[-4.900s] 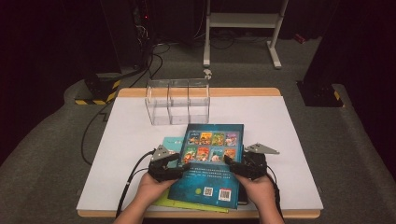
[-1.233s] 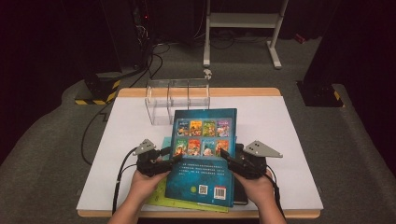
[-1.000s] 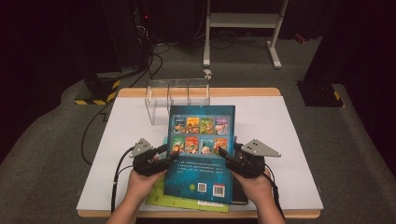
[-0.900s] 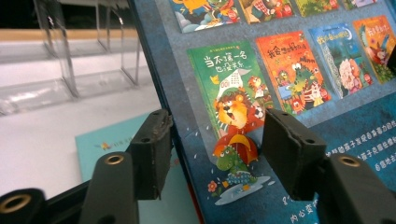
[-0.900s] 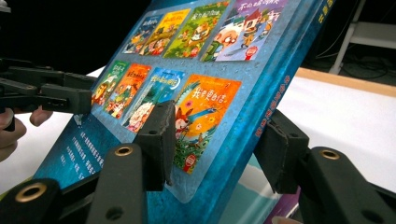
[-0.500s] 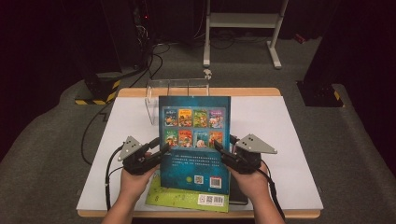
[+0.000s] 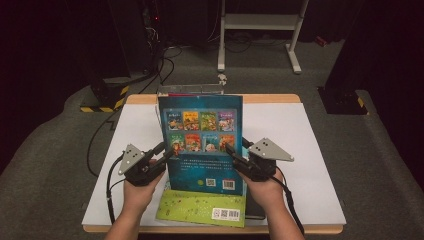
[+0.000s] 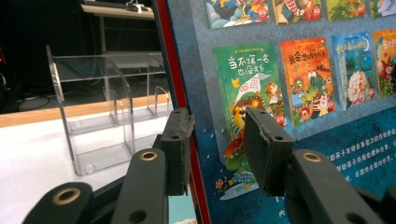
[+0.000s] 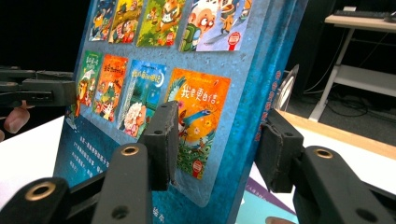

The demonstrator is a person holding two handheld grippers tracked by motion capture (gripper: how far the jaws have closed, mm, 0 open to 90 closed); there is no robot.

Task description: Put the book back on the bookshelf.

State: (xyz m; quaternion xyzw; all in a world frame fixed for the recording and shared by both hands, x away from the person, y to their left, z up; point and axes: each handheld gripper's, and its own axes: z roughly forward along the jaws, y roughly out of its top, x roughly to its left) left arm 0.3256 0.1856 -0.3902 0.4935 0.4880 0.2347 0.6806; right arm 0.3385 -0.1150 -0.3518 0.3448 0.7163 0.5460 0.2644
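One blue book (image 7: 202, 145) stands upright near the table's middle, clamped at its side edges by two grippers, left gripper (image 7: 159, 156) and right gripper (image 7: 236, 159), jaws just closing. One green book (image 7: 202, 207) lies nearer; one clear rack (image 8: 98, 116) stands beyond.

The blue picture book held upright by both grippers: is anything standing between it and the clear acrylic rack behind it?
Nothing visible does. The blue picture book stands upright between the left gripper and right gripper. Behind it, the white table stretches bare to the clear acrylic rack.
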